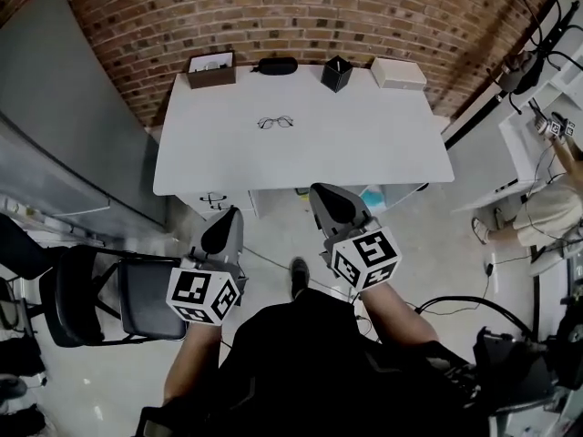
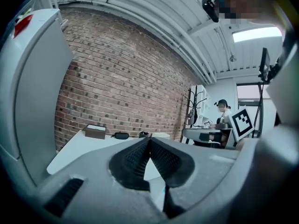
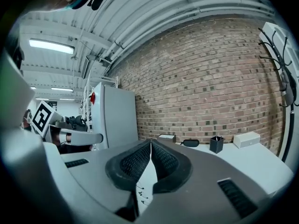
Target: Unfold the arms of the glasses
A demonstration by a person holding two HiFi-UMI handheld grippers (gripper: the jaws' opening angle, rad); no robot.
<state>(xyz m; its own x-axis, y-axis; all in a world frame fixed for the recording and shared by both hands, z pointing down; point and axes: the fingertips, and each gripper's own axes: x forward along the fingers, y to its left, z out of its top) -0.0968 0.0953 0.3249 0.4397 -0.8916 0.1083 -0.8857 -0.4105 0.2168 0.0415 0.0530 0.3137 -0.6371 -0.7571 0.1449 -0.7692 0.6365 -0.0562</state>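
At the far left corner of the table [image 1: 383, 144] sits a brown box [image 1: 211, 69]. The left gripper [image 1: 224, 226] is in the air over the floor, on the near side of the table, and its jaws are pressed tight together with nothing in them. The glasses [image 1: 275, 122] lie flat near the middle of the tabletop, a bit closer to the far edge, with bare table all around them. They are too small here to tell if the arms are folded. Right behind them, at the far edge, lies a black case [image 1: 275, 65]. The right gripper [image 1: 330, 200] is also over the floor, short of the near edge, and its jaws are closed with nothing between them too. Both grippers are well apart from the glasses. Next along the far edge stand a black cup [image 1: 336, 74] and a white box [image 1: 398, 73]. The glasses look thin and very light, so they will likely slide on the smooth table if pushed. The wire frame could bend and the lenses could scratch, so a soft hold seems best. One gripper could pinch the frame at its outer corner by the hinge, off the lens, while the other takes an arm near its tip and swings it out slowly.
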